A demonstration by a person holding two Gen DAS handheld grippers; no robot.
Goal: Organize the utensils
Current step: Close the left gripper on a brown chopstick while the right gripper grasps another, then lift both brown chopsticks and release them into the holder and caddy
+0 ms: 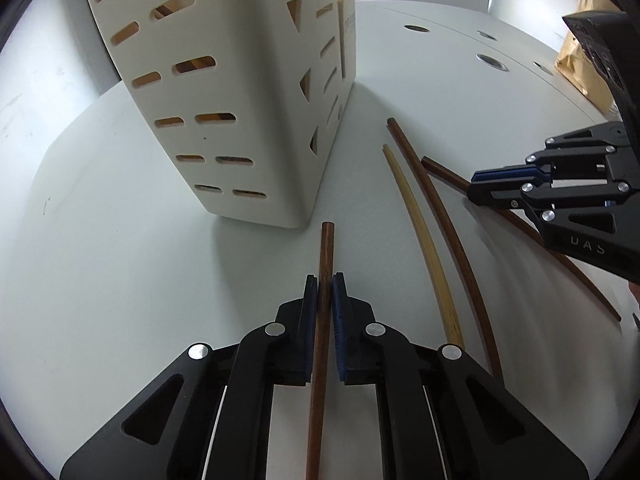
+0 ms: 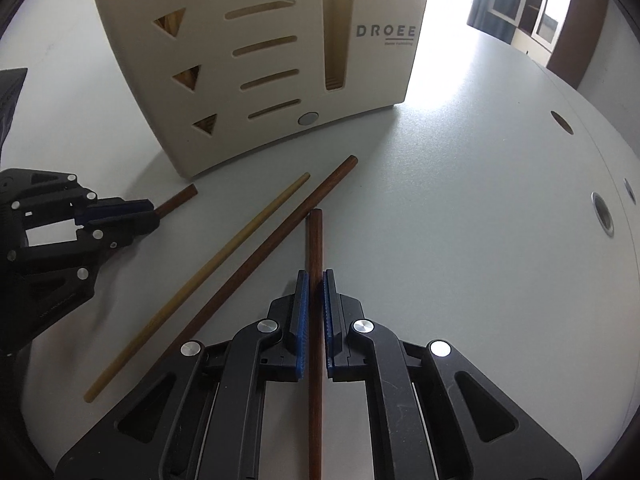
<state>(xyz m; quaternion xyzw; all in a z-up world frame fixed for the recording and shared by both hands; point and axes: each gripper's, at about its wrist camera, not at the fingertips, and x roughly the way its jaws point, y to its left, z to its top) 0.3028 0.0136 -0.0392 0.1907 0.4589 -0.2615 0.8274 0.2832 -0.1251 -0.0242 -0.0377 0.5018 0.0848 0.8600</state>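
A cream slotted utensil holder (image 1: 240, 112) marked DROEE (image 2: 280, 60) stands upright on the white table. My left gripper (image 1: 325, 280) is shut on a dark brown chopstick (image 1: 326, 248) whose end points at the holder's base; this gripper also shows at the left of the right wrist view (image 2: 148, 210). My right gripper (image 2: 315, 280) is shut on another dark brown chopstick (image 2: 315, 240); it also shows at the right of the left wrist view (image 1: 476, 186). A light bamboo chopstick (image 2: 200, 280) and a dark brown chopstick (image 2: 256, 256) lie loose on the table between the grippers.
The white table (image 2: 480, 220) has round cable holes (image 2: 602, 216) toward the right. A brown paper bag (image 1: 580, 64) sits at the far right edge. A doorway and cabinets (image 2: 540, 8) are beyond the table.
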